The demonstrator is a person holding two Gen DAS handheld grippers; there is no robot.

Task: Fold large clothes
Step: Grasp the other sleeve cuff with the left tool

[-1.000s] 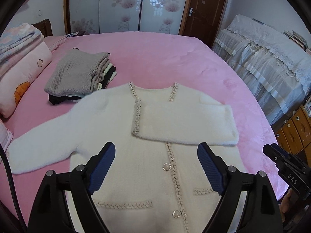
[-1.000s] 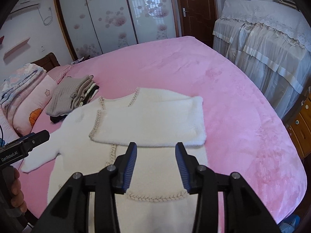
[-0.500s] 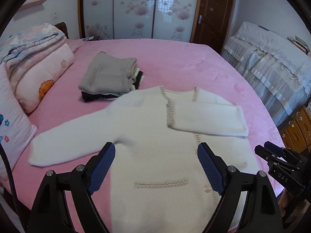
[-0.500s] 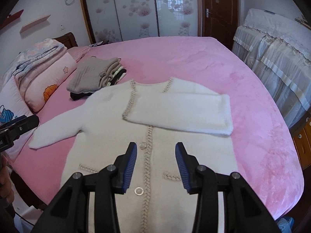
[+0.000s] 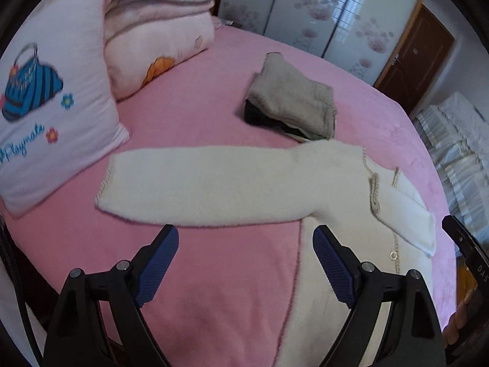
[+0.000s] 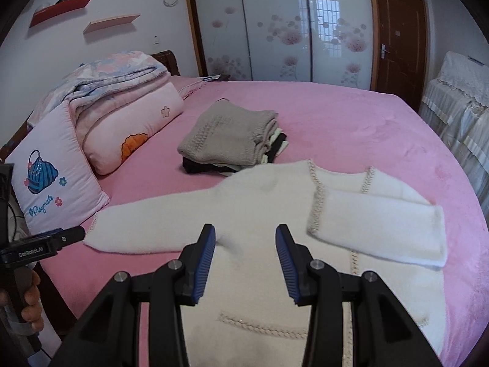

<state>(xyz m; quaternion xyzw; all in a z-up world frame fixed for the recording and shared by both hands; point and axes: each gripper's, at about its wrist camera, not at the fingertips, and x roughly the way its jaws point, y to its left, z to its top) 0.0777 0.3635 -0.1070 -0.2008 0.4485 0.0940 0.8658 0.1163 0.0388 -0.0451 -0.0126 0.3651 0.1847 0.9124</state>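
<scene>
L gripper (image 5: 244, 263) jaws apart, empty, above bed (image 5: 214, 275) just short of spread sleeve (image 5: 198, 189). R gripper (image 6: 246, 263) apart, empty, over cardigan (image 6: 259, 275) body. Other sleeve (image 6: 376, 229) already folded across chest; this sleeve + body folds left, approx. a third done.

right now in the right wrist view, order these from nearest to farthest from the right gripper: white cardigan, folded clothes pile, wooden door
1. white cardigan: spread flat on the bed directly beneath the open jaws of the right gripper.
2. folded clothes pile: farther up the bed, slightly left, grey knit on top.
3. wooden door: on the far wall, upper right, beyond the bed.
</scene>
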